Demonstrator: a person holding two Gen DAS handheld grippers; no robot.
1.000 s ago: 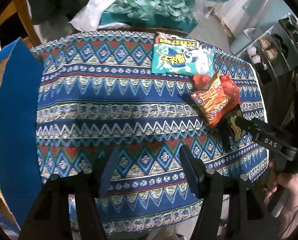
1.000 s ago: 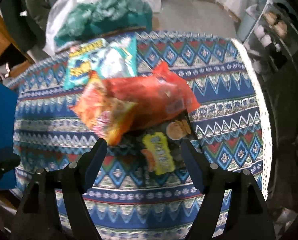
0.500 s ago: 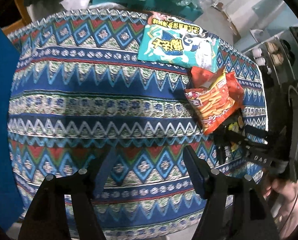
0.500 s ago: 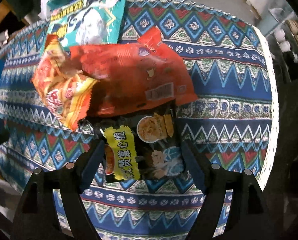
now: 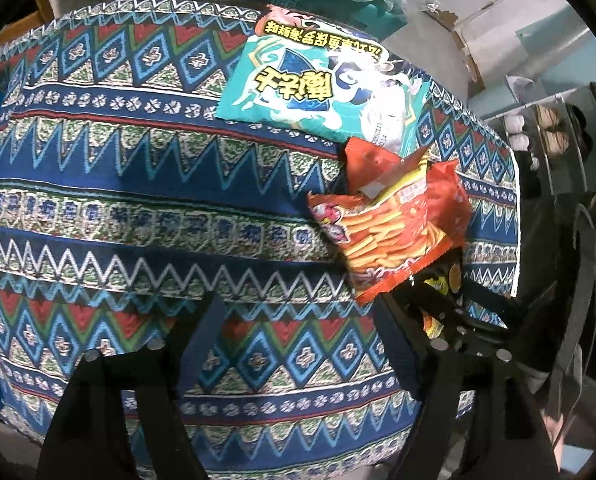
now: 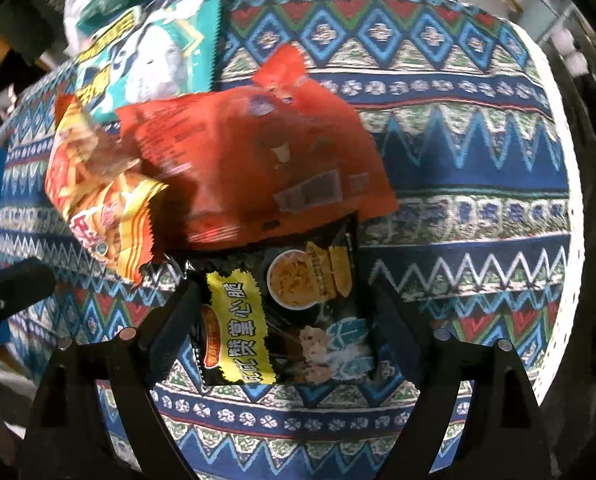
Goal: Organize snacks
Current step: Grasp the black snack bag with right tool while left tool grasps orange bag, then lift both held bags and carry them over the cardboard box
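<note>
Bare tablecloth [image 5: 145, 208] left, snack pile [image 5: 398, 224] right

Black packet [image 6: 293, 320] under red packet's [image 6: 257, 160] near edge, on tablecloth [image 6: 458, 200].

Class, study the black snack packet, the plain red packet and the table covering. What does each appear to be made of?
Black snack packet: probably glossy printed plastic film; it shows glare and a crimped edge.
Red packet: likely the same film; creased and shiny.
Table covering: seemingly woven matte fabric; visible weave texture, white trim.
</note>
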